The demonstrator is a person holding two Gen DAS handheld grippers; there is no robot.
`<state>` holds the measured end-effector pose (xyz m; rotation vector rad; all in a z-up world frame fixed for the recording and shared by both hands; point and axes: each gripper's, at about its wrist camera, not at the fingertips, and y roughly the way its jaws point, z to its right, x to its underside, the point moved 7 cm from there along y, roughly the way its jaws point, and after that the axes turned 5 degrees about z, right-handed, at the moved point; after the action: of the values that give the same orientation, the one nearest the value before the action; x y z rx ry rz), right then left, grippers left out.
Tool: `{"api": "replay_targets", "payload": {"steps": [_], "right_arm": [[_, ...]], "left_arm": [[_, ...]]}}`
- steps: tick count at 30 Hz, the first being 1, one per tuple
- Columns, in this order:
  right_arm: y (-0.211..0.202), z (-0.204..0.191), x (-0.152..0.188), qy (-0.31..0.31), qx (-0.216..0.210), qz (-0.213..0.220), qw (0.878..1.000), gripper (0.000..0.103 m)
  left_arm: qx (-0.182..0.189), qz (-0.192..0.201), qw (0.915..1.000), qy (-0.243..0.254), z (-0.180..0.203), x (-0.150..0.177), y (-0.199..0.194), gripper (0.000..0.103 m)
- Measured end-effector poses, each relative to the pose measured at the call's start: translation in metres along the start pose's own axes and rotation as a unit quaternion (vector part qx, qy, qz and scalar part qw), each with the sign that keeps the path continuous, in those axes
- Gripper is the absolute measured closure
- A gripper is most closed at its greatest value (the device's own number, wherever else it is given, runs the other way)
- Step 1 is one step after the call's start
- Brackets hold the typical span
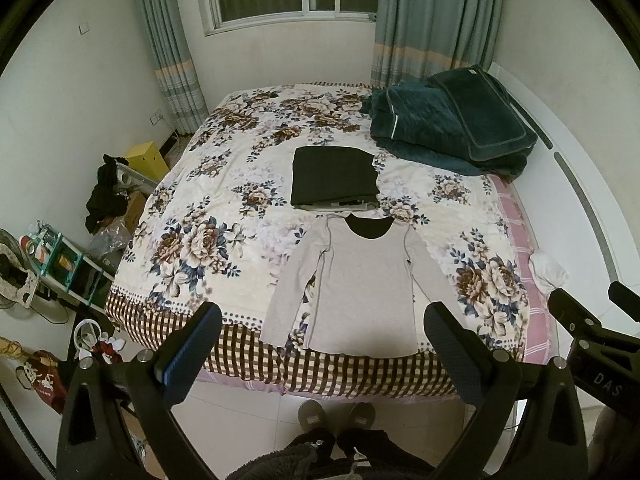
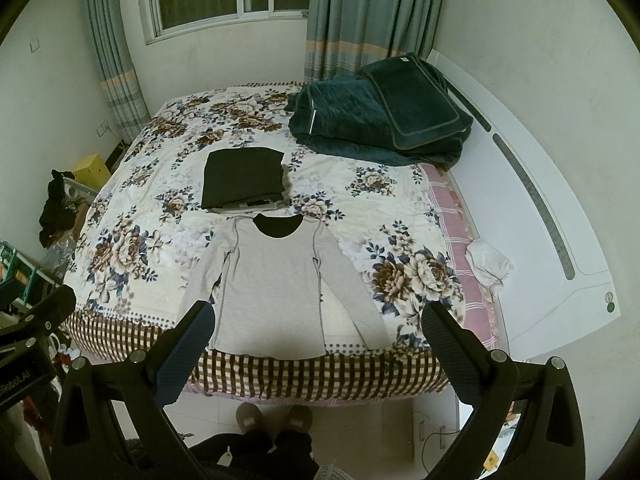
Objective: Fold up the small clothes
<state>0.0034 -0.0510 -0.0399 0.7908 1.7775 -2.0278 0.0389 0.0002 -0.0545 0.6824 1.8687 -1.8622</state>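
Both grippers, left gripper (image 1: 322, 332) and right gripper (image 2: 318, 332), hang spread wide and empty above the bed's (image 1: 208, 184) near edge. Flat at that edge lies the grey long-sleeved top (image 1: 360, 284), a folded black garment (image 1: 334, 178) just beyond its collar.

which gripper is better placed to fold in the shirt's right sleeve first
Right, probably. In its own view the right gripper hangs open over the grey shirt, with one finger beside that sleeve's cuff. The left gripper, also open, sits more over the other sleeve.
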Motion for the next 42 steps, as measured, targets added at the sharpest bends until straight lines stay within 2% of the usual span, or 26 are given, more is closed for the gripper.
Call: {"api": "replay_targets", "payload": {"steps": [31,34,37,38,42], "right_arm": [[0.000,0.004,0.003,0.000,-0.001,0.000,1.000,0.000],[0.004,0.006,0.005,0.003,-0.005,-0.004,1.000,0.000],[0.026,0.004,0.010,0.020,-0.015,-0.021,0.999,0.000],[0.031,0.006,0.013,0.025,-0.017,-0.024,0.999,0.000],[0.102,0.038,0.035,0.086,-0.018,-0.075,0.993,0.000]], "left_arm": [[0.001,0.003,1.0000,-0.002,-0.003,-0.010,-0.001,0.000],[-0.007,0.006,0.9999,-0.003,-0.003,-0.011,0.003,0.000],[-0.034,0.025,0.9991,-0.010,-0.006,-0.015,0.017,0.000],[-0.049,0.030,0.9983,-0.014,-0.007,-0.015,0.032,0.000],[-0.083,0.020,0.9961,-0.023,-0.009,-0.004,0.090,0.000]]}}
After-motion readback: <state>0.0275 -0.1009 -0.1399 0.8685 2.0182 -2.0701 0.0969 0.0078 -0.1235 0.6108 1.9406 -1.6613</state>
